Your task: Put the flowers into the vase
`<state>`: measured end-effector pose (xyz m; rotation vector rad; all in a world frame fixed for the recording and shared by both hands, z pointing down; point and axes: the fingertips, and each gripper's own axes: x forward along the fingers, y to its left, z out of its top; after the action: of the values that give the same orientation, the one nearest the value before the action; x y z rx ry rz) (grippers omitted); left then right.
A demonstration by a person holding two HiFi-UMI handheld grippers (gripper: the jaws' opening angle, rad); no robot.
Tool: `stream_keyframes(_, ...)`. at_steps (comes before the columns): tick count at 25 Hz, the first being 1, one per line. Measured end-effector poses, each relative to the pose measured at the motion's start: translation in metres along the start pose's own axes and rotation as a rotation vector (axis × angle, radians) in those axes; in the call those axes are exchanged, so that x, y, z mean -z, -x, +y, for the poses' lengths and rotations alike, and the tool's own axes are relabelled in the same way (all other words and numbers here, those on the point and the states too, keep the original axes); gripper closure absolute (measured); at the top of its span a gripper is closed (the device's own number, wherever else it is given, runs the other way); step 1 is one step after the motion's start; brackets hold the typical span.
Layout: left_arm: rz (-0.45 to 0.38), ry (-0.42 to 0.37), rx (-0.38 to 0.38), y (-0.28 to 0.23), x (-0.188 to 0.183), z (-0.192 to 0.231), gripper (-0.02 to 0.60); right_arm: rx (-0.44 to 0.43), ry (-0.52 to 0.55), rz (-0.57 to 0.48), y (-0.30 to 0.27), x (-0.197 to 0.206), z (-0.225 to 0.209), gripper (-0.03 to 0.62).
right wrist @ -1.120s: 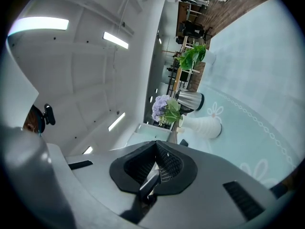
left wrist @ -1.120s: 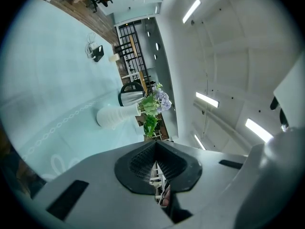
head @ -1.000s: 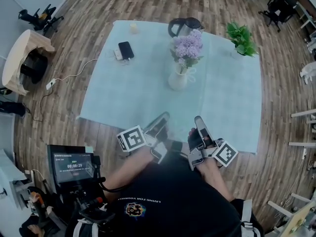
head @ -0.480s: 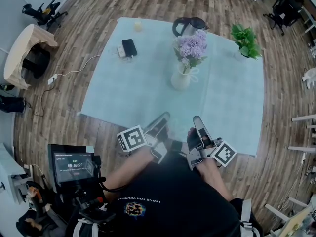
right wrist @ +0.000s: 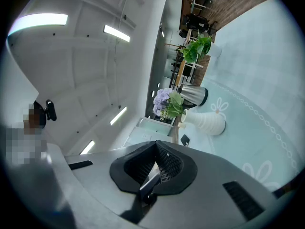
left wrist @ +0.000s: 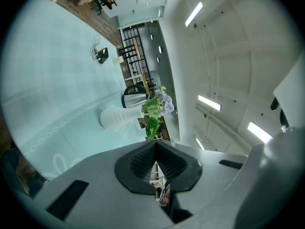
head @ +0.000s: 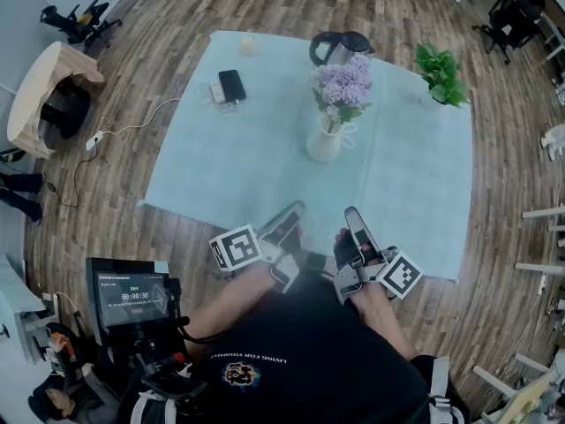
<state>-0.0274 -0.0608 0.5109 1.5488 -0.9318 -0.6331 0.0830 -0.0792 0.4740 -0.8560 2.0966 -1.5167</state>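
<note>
Head view: flowers [head: 346, 82] stand upright in the white vase [head: 323, 141], stems vertical, toward the far edge of the table [head: 221, 179], just in front of the kettle [head: 340, 49]. Looks done to me. My left gripper [head: 294, 208] and right gripper [head: 354, 214] sit side by side at the near edge. The vase is straight ahead between them, well apart, neither clearly nearer. Both point roughly level, jaws clenched on nothing. No loose stems visible.

- Wood plank floor [head: 97, 228] all around.
- Pale blue tablecloth [head: 247, 166] covers the centre table.
- Round wooden side table [head: 40, 91] at the left edge.
- Black office chair [head: 499, 16] upper right.
- White ceiling strip lights [right wrist: 116, 32] overhead.
</note>
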Motion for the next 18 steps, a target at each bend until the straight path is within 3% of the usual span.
stream_keyframes(8,0.003,-0.005,0.001,0.0003,-0.0003,0.0007,0.575,0.005,0.001,-0.002,-0.0002,0.0007,-0.0018,0.577)
stream_keyframes(12,-0.005,0.031,0.007,0.0005,0.0009,0.0004,0.575,0.005,0.008,-0.001,-0.0011,0.0009,-0.0025,0.577)
stream_keyframes(18,-0.001,-0.002,0.001,0.0015,-0.0009,0.0022,0.575,0.006,0.002,-0.001,-0.0018,0.0019,-0.0025,0.577)
